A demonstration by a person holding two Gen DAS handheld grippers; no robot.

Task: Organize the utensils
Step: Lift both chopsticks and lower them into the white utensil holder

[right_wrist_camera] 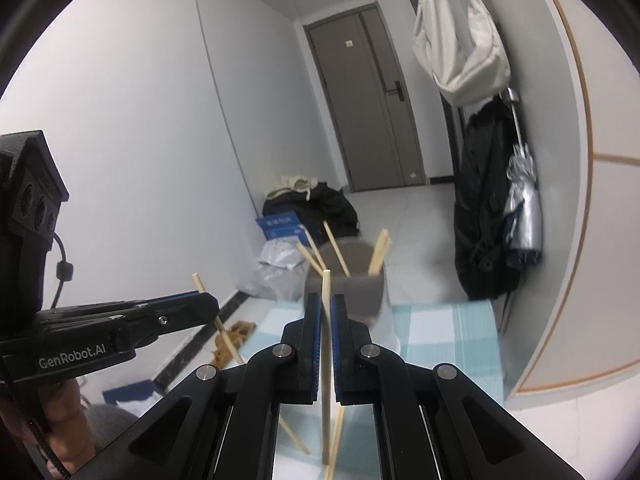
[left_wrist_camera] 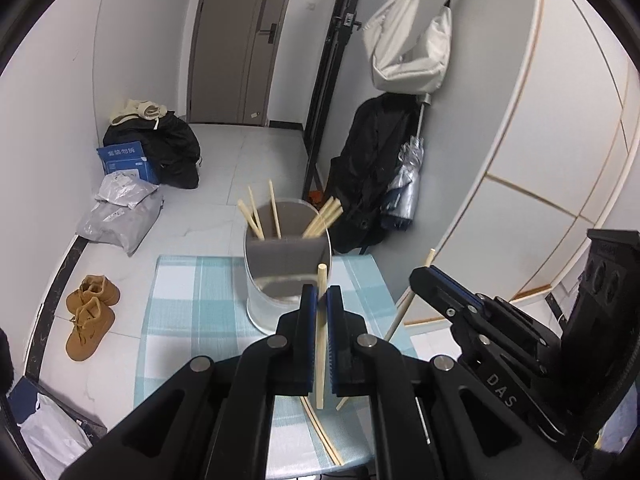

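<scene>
In the left wrist view my left gripper [left_wrist_camera: 320, 296] is shut on a pale wooden chopstick [left_wrist_camera: 320, 360] that stands upright between the blue pads. Just beyond it, a clear cup [left_wrist_camera: 280, 276] on the checked cloth holds several chopsticks. My right gripper [left_wrist_camera: 418, 274] comes in from the right, shut on another chopstick [left_wrist_camera: 408, 300]. The right wrist view shows the right gripper [right_wrist_camera: 326, 304] shut on its upright chopstick [right_wrist_camera: 326, 360], short of the cup [right_wrist_camera: 352, 280]. The left gripper [right_wrist_camera: 212, 300] is at the left, with its chopstick [right_wrist_camera: 224, 332] slanting. More chopsticks [left_wrist_camera: 324, 436] lie on the cloth below.
The small table wears a blue checked cloth [left_wrist_camera: 192, 304]. On the floor to the left are brown shoes [left_wrist_camera: 90, 316], grey parcels [left_wrist_camera: 120, 216] and a black bag [left_wrist_camera: 168, 148]. A black coat and umbrella [left_wrist_camera: 408, 184] hang at the right, beside a white cupboard [left_wrist_camera: 540, 160].
</scene>
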